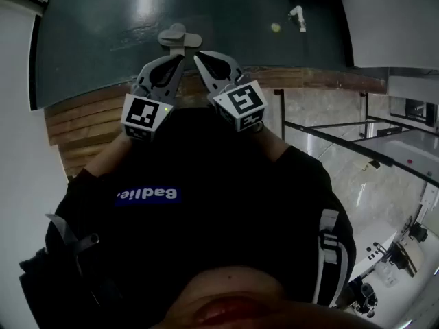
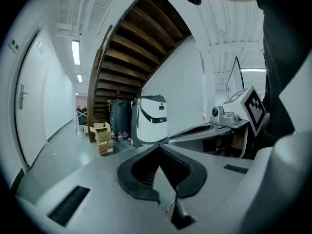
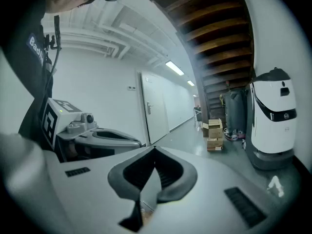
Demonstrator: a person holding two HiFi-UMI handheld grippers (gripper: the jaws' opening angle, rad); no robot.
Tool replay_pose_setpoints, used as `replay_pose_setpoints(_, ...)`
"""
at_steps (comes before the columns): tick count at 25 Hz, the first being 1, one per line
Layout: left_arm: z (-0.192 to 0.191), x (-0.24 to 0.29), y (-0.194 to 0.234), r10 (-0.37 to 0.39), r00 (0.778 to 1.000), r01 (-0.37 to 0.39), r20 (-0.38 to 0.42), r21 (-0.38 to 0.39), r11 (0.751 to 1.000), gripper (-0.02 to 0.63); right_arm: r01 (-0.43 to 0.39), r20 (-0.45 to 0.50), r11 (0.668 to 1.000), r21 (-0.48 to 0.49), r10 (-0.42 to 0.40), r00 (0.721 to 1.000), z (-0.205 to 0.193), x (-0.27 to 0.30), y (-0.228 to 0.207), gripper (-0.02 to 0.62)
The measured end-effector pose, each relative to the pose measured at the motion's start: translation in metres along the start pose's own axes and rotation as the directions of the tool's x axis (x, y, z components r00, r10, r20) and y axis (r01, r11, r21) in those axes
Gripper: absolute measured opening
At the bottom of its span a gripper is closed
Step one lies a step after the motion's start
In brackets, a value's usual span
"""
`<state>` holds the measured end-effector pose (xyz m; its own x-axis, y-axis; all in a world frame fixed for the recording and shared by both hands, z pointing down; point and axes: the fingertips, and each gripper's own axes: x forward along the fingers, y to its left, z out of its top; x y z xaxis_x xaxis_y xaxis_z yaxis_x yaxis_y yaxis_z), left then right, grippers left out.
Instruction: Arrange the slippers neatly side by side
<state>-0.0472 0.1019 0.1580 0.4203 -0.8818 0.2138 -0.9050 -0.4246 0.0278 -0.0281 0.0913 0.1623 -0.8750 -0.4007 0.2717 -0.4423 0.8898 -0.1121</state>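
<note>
Head view: I hold both grippers close to my chest, at the upper centre of the frame. Left gripper [image 1: 180,59] and right gripper [image 1: 197,59] angle toward each other, tips nearly touching. Marker cubes face up at me.

Slippers [image 1: 180,38]: a grey shape on the dark green floor [image 1: 96,33], just above the gripper tips in the frame and apart from them. Can't tell if it's one or a pair overlapped. A small yellow-green ball [image 1: 275,27] lies on the same floor, well to the right. Wooden boards [image 1: 86,122] run in a band below the floor, at left.

Left gripper view: left gripper [image 2: 159,149] has its jaws pressed together, tips meeting at a point, nothing between them. A wooden staircase [image 2: 136,48] is at upper centre, a white machine [image 2: 152,118] under it, cardboard boxes [image 2: 100,136] to its left.

Right gripper view: right gripper [image 3: 155,150] is the same, jaws closed tip to tip and empty. The door [image 3: 152,113] sits at centre, the boxes [image 3: 213,133] right of it, the white machine [image 3: 273,116] at far right.
</note>
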Motion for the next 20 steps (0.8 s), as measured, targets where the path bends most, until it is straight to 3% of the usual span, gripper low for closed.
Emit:
replay_pose_setpoints(14,-0.004,0.0,0.003,0.008,1.0,-0.008,-0.011,-0.013,1.0,0.0,0.001,-0.007,1.0,0.005,-0.001,1.0,-0.002,0.001,-0.002,-0.002)
replay_pose_setpoints(20,-0.038,0.012,0.021,0.032,0.994,-0.035,-0.107,-0.036,0.999,0.002,-0.004,-0.024,0.999,0.049,0.005,1.0,-0.014,0.004,-0.008,-0.002)
